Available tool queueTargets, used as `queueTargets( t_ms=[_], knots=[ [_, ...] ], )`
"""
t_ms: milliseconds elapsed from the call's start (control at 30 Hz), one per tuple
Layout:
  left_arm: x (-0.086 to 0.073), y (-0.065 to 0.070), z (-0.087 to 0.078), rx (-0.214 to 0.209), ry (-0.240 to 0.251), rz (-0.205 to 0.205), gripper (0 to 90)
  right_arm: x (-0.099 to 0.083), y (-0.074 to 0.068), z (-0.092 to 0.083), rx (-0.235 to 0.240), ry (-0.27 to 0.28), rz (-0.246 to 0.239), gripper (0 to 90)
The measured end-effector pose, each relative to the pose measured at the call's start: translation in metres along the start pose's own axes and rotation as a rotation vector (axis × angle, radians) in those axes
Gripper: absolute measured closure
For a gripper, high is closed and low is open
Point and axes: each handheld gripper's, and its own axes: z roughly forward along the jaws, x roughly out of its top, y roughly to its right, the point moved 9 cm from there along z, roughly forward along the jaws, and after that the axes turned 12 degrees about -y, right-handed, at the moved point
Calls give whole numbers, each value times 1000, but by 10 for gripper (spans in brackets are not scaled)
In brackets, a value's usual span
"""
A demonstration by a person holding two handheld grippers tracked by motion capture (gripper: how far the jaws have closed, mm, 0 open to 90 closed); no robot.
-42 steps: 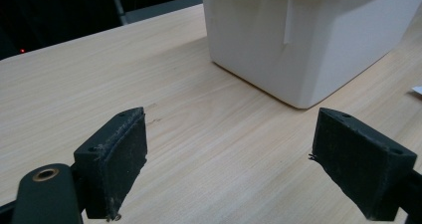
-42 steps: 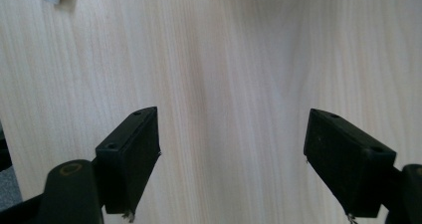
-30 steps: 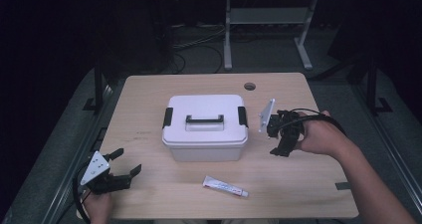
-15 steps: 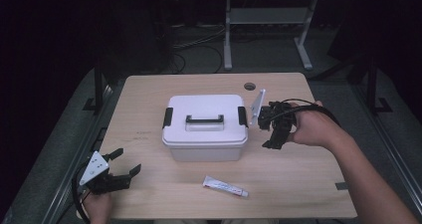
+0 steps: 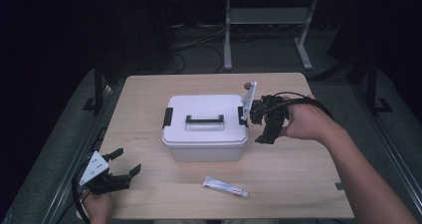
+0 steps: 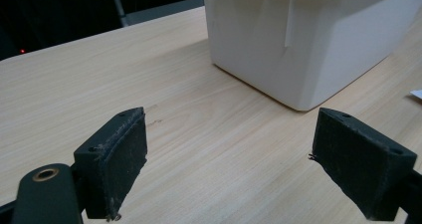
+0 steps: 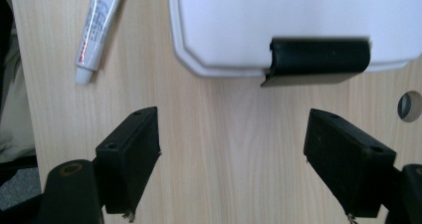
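A: From the high view, what's on the counter (image 5: 149, 104)?

B: A white storage box (image 5: 205, 127) sits near the middle, lid on, with a black carry handle (image 5: 204, 118) on top and a black latch (image 5: 167, 117) on its left end. A small white tube (image 5: 225, 186) lies on the wood in front of the box, well apart from it.

A: And the claws?

B: The right claw (image 5: 260, 128) is held in the person's hand just beside the box's right end, its jaws pointing down and parted. The left claw (image 5: 124, 163) rests at the near left corner of the counter, well apart from the box, jaws spread wide.

A: What does the left gripper view add?

B: The left claw (image 6: 229, 171) has its two black jaws far apart with nothing between them, only bare wood. The box (image 6: 303, 40) stands ahead and to the right, one corner facing the camera.

A: The right gripper view?

B: The right claw (image 7: 231, 167) is wide too, and grips nothing. It looks straight down at the counter (image 7: 234, 134), with the box's end latch (image 7: 318, 59) just beyond the gap between the jaws, not touched. The lid (image 7: 278, 20) fills the upper part, and the tube (image 7: 97, 30) lies at upper left. A round hole (image 7: 410, 106) in the counter shows at the right edge.
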Motion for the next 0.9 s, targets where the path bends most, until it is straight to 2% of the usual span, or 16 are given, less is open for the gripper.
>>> queueTargets(
  t_ms=[500, 900],
  knots=[
    [0, 0, 0, -1, 0, -3, 135, 39, 7, -12, -6, -5, -51, 222],
    [-1, -1, 0, 2, -1, -3, 135, 65, 12, -20, -13, -13, -72, 226]
  ],
)
